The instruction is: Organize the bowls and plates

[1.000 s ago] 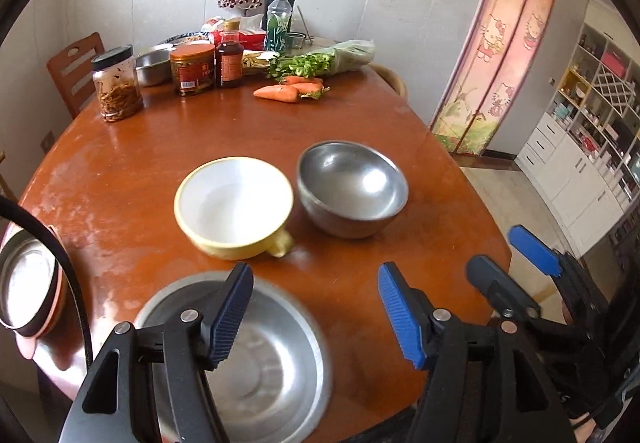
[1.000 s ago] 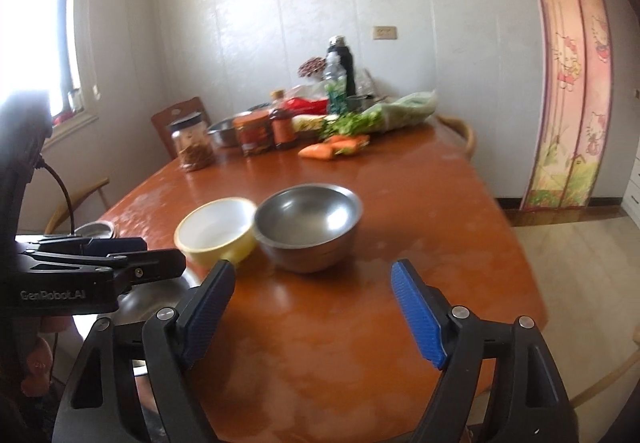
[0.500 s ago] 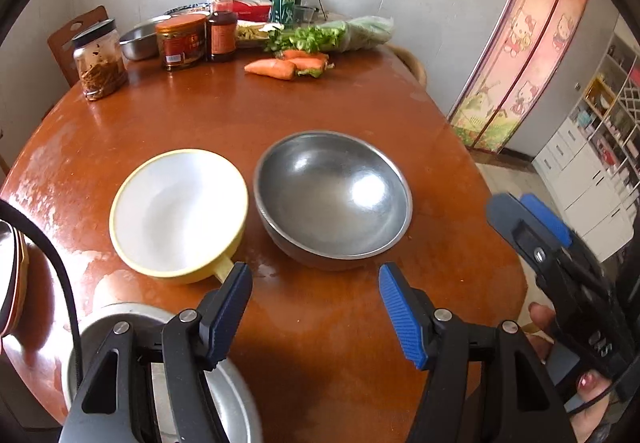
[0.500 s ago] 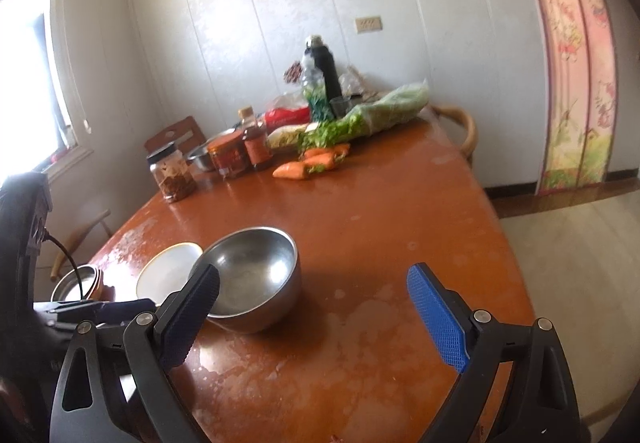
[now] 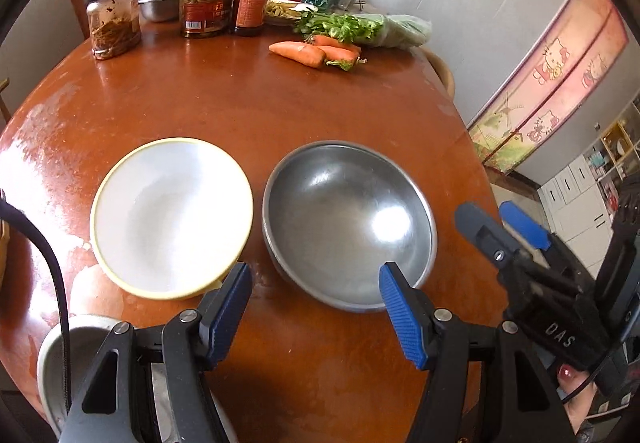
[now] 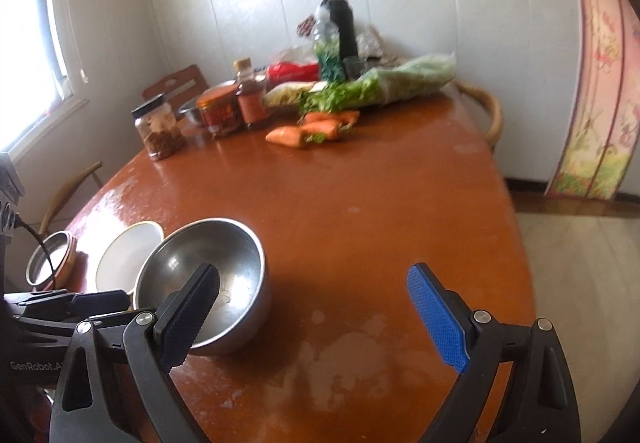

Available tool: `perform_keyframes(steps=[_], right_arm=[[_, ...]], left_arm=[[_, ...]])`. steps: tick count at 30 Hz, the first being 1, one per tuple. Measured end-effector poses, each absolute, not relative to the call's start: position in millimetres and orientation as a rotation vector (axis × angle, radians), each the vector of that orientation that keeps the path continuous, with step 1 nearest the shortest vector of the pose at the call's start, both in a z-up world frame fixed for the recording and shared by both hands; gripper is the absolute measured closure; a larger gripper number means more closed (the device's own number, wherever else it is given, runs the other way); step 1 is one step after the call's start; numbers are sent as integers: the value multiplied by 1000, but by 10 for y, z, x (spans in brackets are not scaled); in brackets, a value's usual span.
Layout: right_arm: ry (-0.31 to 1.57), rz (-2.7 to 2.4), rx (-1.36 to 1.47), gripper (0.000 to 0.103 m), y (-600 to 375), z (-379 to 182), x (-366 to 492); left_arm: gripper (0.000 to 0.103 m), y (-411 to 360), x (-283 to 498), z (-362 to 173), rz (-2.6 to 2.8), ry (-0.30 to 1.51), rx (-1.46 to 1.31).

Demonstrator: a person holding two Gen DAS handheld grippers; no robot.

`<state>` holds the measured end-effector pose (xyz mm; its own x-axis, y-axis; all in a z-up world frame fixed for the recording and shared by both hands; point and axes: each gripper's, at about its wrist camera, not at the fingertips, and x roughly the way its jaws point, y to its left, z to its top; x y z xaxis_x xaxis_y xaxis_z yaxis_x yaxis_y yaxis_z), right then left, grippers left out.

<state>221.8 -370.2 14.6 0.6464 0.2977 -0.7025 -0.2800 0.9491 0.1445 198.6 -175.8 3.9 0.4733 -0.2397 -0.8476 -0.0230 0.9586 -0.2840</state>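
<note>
While jaws gape, steel bowl [image 5: 348, 223] near table [image 5: 240, 111] edge.

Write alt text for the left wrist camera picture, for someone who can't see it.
The open left gripper hovers over a round reddish-brown table, just short of a steel bowl and a white bowl with a yellow rim sitting side by side. Carrots, greens, jars and bottles crowd the far edge, and the right gripper shows at right.

My left gripper [image 5: 314, 309] fills the bottom of its frame, jaws spread wide, blue pads facing each other. My right gripper [image 6: 312, 317] sits low in its frame, jaws equally wide apart, gripping nothing.
</note>
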Motion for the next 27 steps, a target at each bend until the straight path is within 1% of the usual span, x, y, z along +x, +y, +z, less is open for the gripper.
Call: perform_keyframes(steps=[8, 12, 14, 15, 17, 20, 22, 25, 26, 27], right_arm=[[867, 380, 62, 8, -3700, 59, 2471], [871, 401, 31, 11, -3599, 51, 2518], [858, 395, 3, 20, -3518, 47, 2548], [856, 386, -14, 23, -3476, 32, 2568], [878, 395, -15, 37, -3406, -20, 2620], [895, 424, -14, 46, -3321, -77, 2654], [894, 402, -75, 49, -3231, -124, 2658], [924, 407, -88, 62, -3185, -238, 2686], [940, 412, -72, 65, -3189, -283, 2701], [944, 413, -66, 65, -3195, -305, 2699]], left_arm=[[37, -1801, 2059, -132, -106, 1131, -257], [37, -1807, 2082, -202, -114, 1156, -261], [37, -1791, 2082, -232, -119, 1170, -274], [37, -1787, 2083, -241, -128, 1178, -283], [37, -1787, 2089, -255, -147, 1184, -285], [37, -1770, 2113, -248, -159, 1179, -290], [37, -1740, 2124, -240, -169, 1177, -311], [37, -1708, 2153, -230, -175, 1165, -328], [37, -1695, 2156, -232, -175, 1162, -337], [37, -1681, 2163, -238, -184, 1162, -356]])
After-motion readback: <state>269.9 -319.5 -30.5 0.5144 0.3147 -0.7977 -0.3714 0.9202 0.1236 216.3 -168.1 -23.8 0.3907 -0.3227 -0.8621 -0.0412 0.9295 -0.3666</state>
